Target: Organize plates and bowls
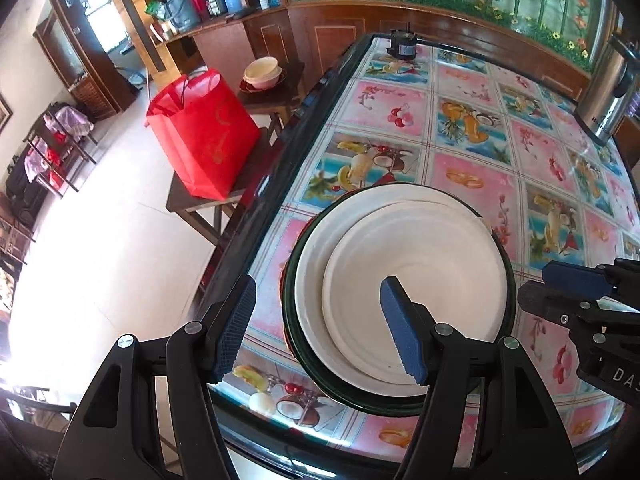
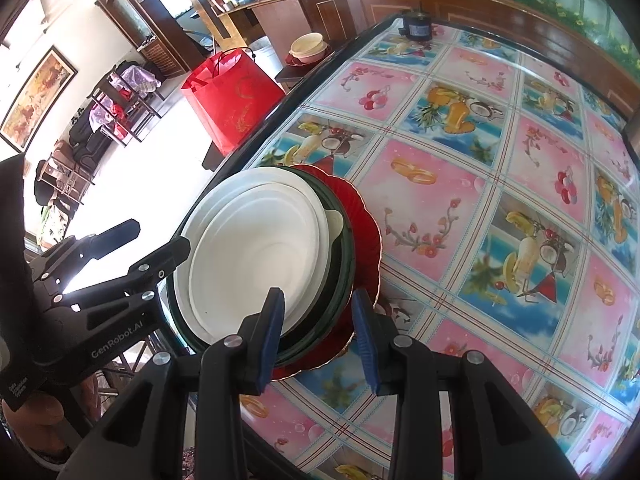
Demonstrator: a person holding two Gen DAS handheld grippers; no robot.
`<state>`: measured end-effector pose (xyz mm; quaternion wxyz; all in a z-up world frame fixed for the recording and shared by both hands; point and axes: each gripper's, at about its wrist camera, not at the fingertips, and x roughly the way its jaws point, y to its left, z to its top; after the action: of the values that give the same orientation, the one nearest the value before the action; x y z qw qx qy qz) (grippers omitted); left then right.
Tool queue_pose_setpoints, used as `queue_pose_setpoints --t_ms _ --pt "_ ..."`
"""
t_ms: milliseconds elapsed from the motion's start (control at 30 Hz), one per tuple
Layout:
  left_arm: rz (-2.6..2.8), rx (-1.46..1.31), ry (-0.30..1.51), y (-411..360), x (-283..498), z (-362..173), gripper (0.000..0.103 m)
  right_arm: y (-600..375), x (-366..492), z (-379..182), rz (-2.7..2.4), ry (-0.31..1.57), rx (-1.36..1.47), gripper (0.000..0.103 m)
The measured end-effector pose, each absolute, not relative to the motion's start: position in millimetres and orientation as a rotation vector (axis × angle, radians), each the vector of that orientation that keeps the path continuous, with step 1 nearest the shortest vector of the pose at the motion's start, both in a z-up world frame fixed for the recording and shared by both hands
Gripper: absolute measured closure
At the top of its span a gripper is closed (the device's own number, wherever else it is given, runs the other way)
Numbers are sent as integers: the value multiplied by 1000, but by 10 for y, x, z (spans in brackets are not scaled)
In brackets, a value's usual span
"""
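Note:
A stack of dishes stands near the table's left front corner: white plates (image 1: 416, 276) nested in a dark green plate (image 1: 292, 344), with a red scalloped plate (image 2: 366, 232) at the bottom. My left gripper (image 1: 320, 328) is open, straddling the stack's left rim, one finger over the white plate. My right gripper (image 2: 320, 334) is open with its fingers either side of the stack's right rim, touching nothing that I can see. The right gripper also shows in the left wrist view (image 1: 576, 280).
The table (image 2: 480, 200) has a fruit-patterned cloth under glass. A small black motor (image 1: 403, 46) sits at its far edge, a steel kettle (image 1: 608, 92) at far right. A red bag (image 1: 202, 136) stands on a stool, bowls (image 1: 262, 72) on another stool beyond.

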<state>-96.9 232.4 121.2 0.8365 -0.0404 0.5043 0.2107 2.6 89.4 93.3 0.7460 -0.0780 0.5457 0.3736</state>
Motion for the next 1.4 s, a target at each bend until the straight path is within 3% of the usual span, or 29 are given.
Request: queue_pose_setpoints --t_ms 900,1400 --pt "404 -159 1061 2293 -1006 1207 37 891 1 961 827 1188 -185 67" --pt "410 -178 1066 2304 -1046 1203 37 1053 -56 905 838 1166 -225 60"
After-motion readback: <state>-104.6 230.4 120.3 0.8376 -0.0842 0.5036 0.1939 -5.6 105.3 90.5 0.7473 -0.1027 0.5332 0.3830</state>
